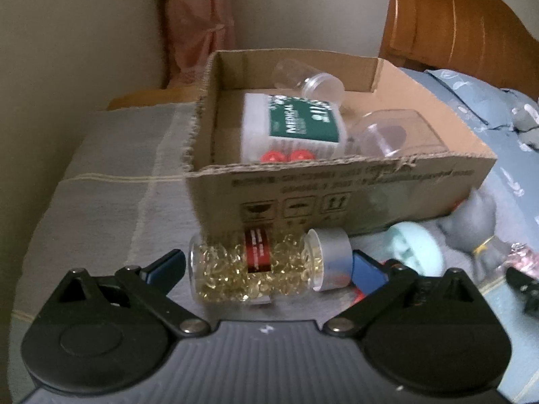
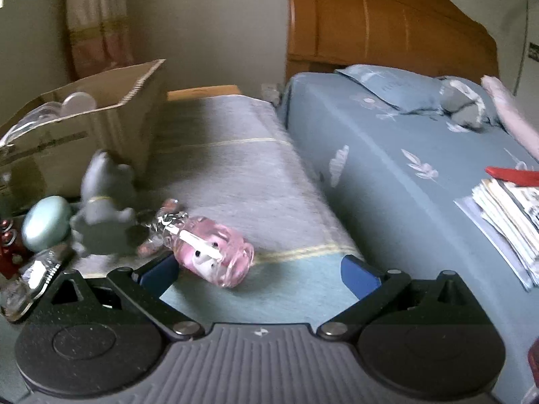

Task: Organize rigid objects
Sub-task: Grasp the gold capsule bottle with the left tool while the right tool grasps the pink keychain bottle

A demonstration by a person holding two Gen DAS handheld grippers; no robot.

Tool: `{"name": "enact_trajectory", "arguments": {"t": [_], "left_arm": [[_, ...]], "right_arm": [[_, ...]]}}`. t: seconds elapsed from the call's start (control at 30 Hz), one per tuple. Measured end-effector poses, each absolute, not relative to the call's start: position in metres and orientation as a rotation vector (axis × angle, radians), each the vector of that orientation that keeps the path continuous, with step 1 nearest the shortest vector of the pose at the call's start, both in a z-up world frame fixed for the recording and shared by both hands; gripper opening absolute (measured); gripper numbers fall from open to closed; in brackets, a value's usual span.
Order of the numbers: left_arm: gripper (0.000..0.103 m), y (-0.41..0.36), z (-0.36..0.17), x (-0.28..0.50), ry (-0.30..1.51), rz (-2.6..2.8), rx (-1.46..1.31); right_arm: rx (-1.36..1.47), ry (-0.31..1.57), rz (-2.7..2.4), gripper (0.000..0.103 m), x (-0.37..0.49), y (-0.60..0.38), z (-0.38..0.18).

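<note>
A clear bottle of golden capsules (image 1: pixel 256 269) with a silver cap lies sideways between the blue fingers of my left gripper (image 1: pixel 267 266). The fingers press on its base and its cap, just in front of the cardboard box (image 1: pixel 337 185). Inside the box are a white medical case with a green label (image 1: pixel 296 124) and two clear jars (image 1: pixel 316 84) (image 1: pixel 394 134). My right gripper (image 2: pixel 259 274) is open over the grey blanket. A pink see-through case (image 2: pixel 215 256) lies close to its left finger, untouched.
A grey animal figurine (image 2: pixel 101 208), a mint round object (image 2: pixel 47 222) and shiny wrapped items (image 2: pixel 37 272) lie by the box (image 2: pixel 84 134). To the right stands a bed with a blue sheet (image 2: pixel 387 168), a stack of papers (image 2: pixel 505 222) and a wooden headboard (image 2: pixel 387 23).
</note>
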State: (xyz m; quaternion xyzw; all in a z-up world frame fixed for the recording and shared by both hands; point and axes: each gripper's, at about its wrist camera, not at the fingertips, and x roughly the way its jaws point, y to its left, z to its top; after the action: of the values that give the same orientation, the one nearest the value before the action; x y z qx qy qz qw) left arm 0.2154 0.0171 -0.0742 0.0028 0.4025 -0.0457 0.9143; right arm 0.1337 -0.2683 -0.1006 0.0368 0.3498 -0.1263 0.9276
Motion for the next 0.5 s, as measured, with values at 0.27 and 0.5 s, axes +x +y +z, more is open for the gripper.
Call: {"name": "enact_trajectory", "arguments": {"t": [0.27, 0.5], "left_arm": [[0.101, 0.013, -0.076, 0.214, 0.825, -0.072, 0.024], [0.099, 0.014, -0.076, 0.215, 0.815, -0.082, 0.025]], "right_arm": [[0.066, 0.726, -0.252, 0.096, 0.140, -0.256, -0.098], [0.071, 0.714, -0.228, 0.083, 0.146, -0.246, -0.095]]}}
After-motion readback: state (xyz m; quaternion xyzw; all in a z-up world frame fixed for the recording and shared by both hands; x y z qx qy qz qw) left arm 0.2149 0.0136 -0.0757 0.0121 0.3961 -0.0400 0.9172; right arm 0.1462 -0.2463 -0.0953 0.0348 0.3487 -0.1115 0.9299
